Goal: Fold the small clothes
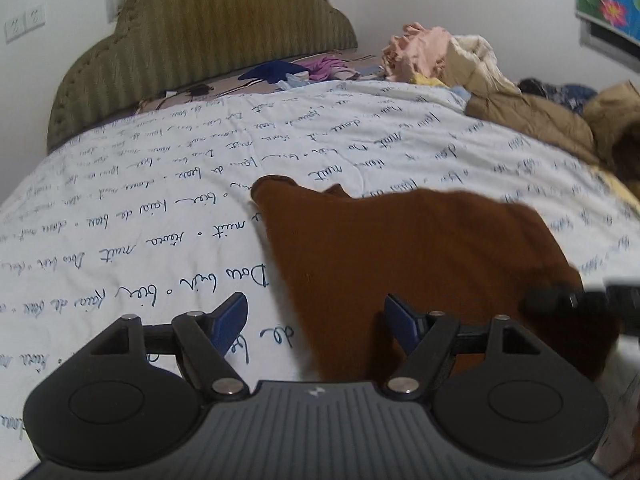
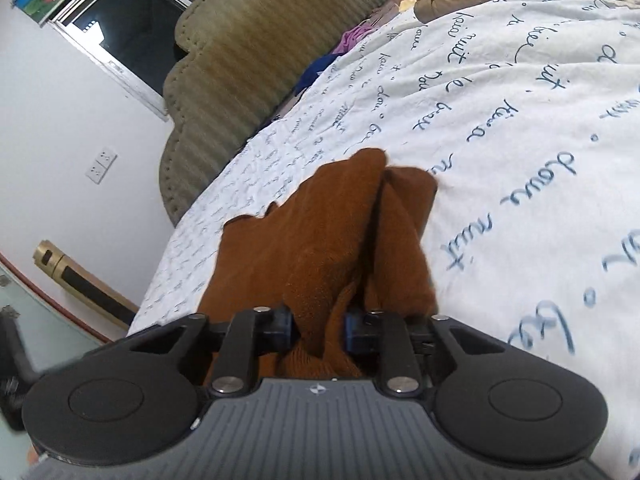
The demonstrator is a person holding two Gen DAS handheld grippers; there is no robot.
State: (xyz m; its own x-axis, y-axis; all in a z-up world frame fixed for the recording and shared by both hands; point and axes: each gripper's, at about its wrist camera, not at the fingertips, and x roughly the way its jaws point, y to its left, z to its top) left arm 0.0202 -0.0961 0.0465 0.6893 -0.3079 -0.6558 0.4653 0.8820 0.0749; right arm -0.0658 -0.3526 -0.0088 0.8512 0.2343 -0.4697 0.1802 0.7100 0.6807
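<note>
A small rust-brown garment [image 1: 400, 248] lies on the white bedcover [image 1: 140, 240] printed with blue script. My left gripper [image 1: 316, 320] hovers over the garment's near left edge, jaws wide apart and blue pads [image 1: 230, 320] pressing on nothing. In the right wrist view the same garment [image 2: 320, 232] runs away from me in two long folds. My right gripper [image 2: 320, 328] is shut on a bunched fold of it at the near end, with cloth pinched between the blue pads [image 2: 282, 326]. A dark blurred shape [image 1: 580, 304] at the garment's right edge looks like part of that gripper.
An olive ribbed headboard [image 1: 208, 40] stands at the far end. A heap of pink and cream clothes [image 1: 436, 56] and a tan jacket [image 1: 532, 116] lie at the back right, with blue and purple items [image 1: 296, 70] near the headboard. A dark window [image 2: 132, 12] is on the wall.
</note>
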